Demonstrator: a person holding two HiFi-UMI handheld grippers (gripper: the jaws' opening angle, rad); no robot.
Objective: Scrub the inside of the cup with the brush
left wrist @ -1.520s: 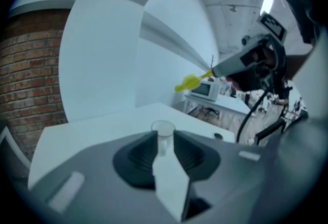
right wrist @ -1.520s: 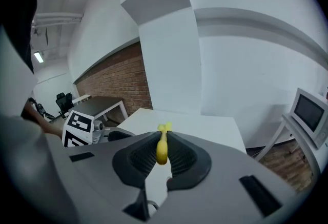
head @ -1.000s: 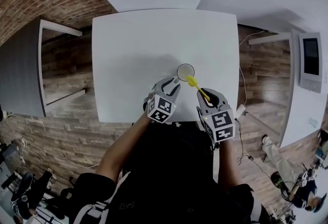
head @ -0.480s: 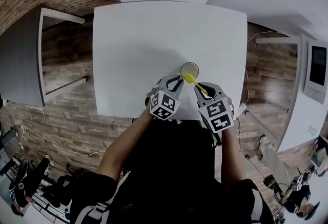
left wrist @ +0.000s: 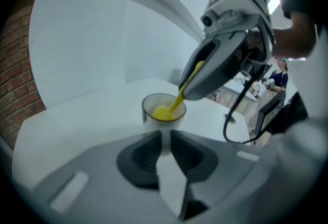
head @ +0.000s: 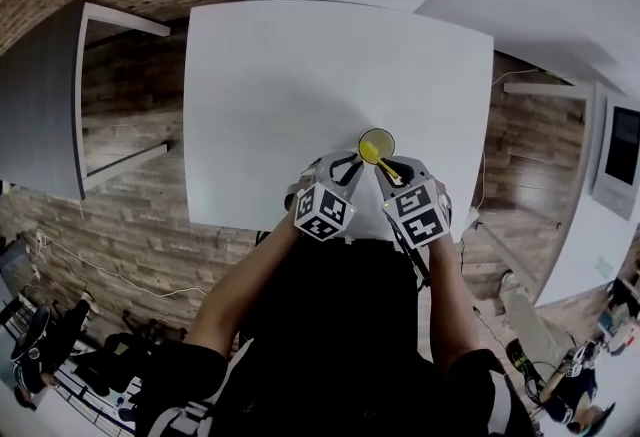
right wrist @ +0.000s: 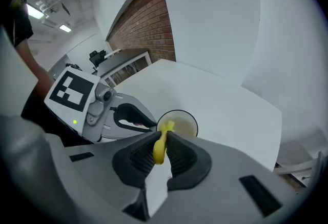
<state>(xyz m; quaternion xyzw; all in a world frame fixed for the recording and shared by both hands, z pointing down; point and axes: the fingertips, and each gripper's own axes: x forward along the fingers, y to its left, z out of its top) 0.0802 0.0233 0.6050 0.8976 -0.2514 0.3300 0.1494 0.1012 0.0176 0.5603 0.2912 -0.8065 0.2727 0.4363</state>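
Note:
A small pale cup [head: 377, 137] stands upright near the front edge of the white table [head: 300, 75]. My left gripper [head: 345, 165] is shut on the cup's near wall, and in the left gripper view the cup [left wrist: 163, 107] rises between the two pads [left wrist: 148, 152]. My right gripper [head: 392, 171] is shut on the handle of a yellow brush [head: 372, 155]. The brush head [left wrist: 163, 113] sits inside the cup. In the right gripper view the brush [right wrist: 160, 150] runs from between the jaws over the rim of the cup [right wrist: 184, 124].
A grey shelf unit [head: 60, 95] stands left of the table on the wooden floor. A monitor [head: 622, 160] and a cable [head: 483, 187] lie to the right. Bare tabletop stretches behind and to the left of the cup.
The left jaws have closed onto the cup's wall. The right gripper has tipped the brush head from the cup's rim down into the cup.

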